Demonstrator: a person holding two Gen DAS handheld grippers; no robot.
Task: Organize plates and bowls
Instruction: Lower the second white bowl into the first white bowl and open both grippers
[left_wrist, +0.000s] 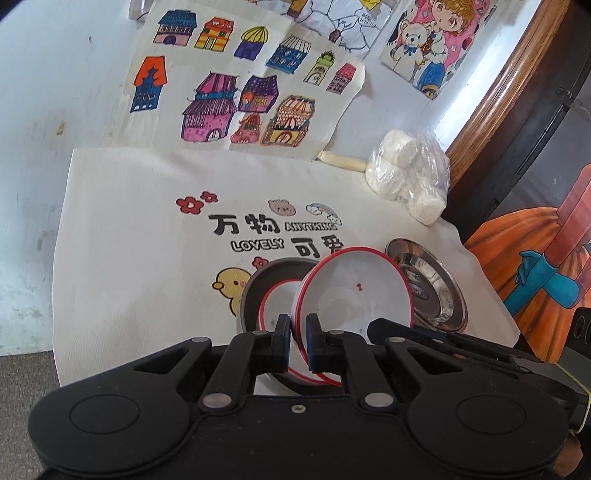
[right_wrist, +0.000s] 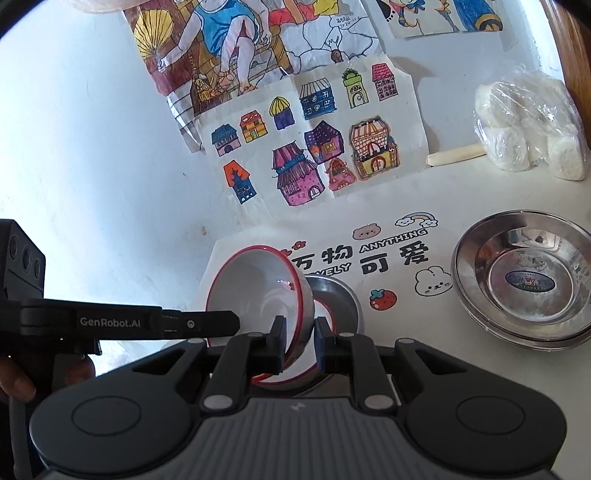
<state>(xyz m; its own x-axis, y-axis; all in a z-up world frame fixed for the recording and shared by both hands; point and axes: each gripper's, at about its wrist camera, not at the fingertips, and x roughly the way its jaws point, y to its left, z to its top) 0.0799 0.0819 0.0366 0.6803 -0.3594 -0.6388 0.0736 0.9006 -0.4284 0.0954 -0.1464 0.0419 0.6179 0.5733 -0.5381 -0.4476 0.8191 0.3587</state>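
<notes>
A white bowl with a red rim (left_wrist: 354, 295) is held tilted on edge above the tabletop (left_wrist: 122, 266), its near rim clenched between the left tongs (left_wrist: 297, 332). In the right wrist view the same bowl (right_wrist: 255, 291) is also pinched at its near wall by the right tongs (right_wrist: 300, 334). Just under it, a second red-rimmed bowl (left_wrist: 275, 306) is seen nested inside a steel bowl (left_wrist: 255, 291). To the right, a steel plate (right_wrist: 524, 284) lies flat on the printed cloth (right_wrist: 391, 258). A plastic bag of white buns (right_wrist: 532, 136) is set at the far right, and coloured drawings (right_wrist: 314, 147) are fixed to the wall behind.
</notes>
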